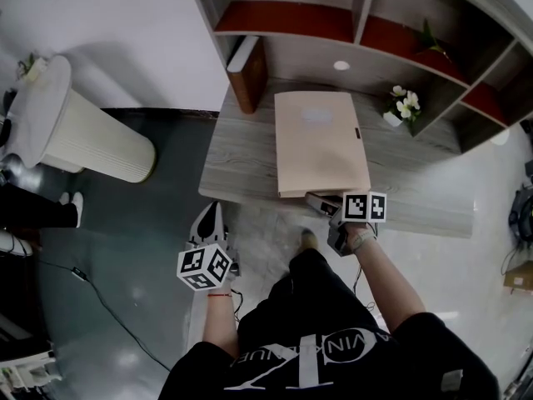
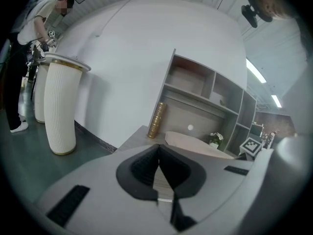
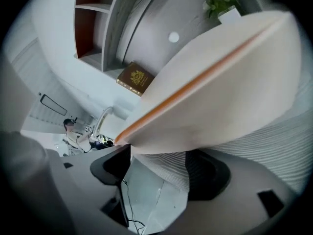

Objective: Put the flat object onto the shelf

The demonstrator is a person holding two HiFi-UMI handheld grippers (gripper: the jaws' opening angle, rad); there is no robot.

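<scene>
the shelf [image 1: 283, 19] rose behind the desk [image 1: 241, 165], where the folder [image 1: 321, 144] lay flat, near edge overhanging. grasping seemed in hand: the right gripper [image 3: 159, 155] stood wide open at that edge, gripping nothing; next it had to close. only its own view showed the left gripper [image 2: 157, 148] closed, empty.

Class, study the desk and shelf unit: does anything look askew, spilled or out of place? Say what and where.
Nothing is spilled or damaged. The only thing out of place is the beige flat object: it lies on the desk, its near end at the front edge, rather than on a shelf.
</scene>
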